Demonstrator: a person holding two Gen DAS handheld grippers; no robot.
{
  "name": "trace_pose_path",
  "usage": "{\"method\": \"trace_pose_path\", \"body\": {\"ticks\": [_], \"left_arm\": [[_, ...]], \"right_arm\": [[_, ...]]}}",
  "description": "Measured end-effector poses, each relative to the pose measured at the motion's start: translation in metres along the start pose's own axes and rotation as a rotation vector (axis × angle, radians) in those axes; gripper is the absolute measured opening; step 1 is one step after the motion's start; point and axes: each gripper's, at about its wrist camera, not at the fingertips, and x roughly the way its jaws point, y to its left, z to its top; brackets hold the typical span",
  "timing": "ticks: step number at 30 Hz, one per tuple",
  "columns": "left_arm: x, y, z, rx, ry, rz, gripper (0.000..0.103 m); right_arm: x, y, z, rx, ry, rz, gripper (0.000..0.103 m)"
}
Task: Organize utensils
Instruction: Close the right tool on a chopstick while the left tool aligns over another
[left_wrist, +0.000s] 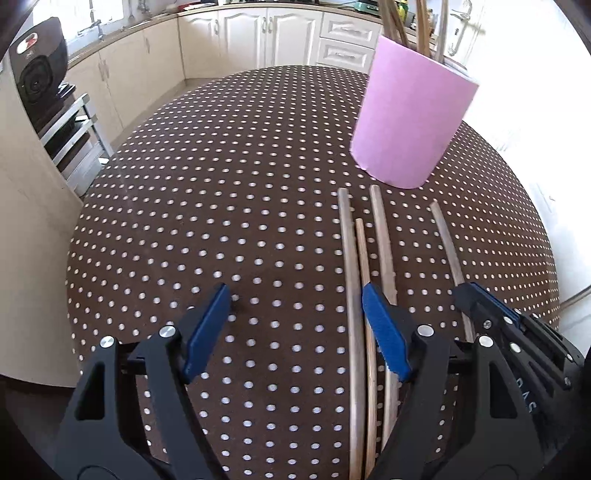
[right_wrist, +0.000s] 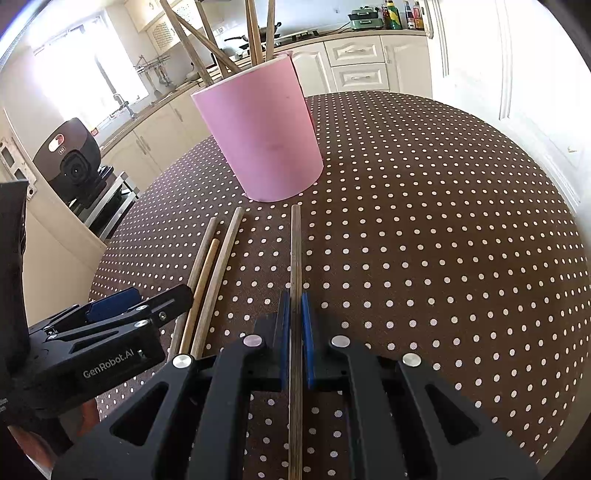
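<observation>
Wooden stick (right_wrist: 295, 266) clamped in right jaws, seen rightward; left jaws wide, empty.

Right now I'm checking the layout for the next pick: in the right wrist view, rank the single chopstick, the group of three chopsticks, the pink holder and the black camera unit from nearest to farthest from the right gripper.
1. Single chopstick: clamped between the shut right gripper.
2. Group of three chopsticks: lying just left, on the dotted tablecloth.
3. Pink holder: ahead, past the chopstick tips.
4. Black camera unit: far left, off the table.
</observation>
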Motion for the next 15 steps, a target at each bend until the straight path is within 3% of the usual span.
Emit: {"method": "trace_pose_path", "body": {"ticks": [4, 6, 10, 15], "left_arm": [[0.009, -0.014, 0.005, 0.030, 0.011, 0.008, 0.073], [0.010, -0.021, 0.001, 0.057, -0.007, 0.058, 0.061], [0.004, -0.024, -0.004, 0.116, -0.039, 0.018, 0.034], [-0.002, -0.010, -0.008, 0.147, -0.045, -0.073, 0.034]], "right_arm": [[0.001, 0.003, 0.000, -0.005, -0.002, -0.009, 0.005], [0.002, 0.003, 0.002, -0.010, 0.000, -0.011, 0.005], [0.003, 0.005, 0.002, -0.021, 0.001, -0.020, 0.005], [0.004, 0.009, 0.001, -0.035, -0.004, -0.038, 0.005]]}}
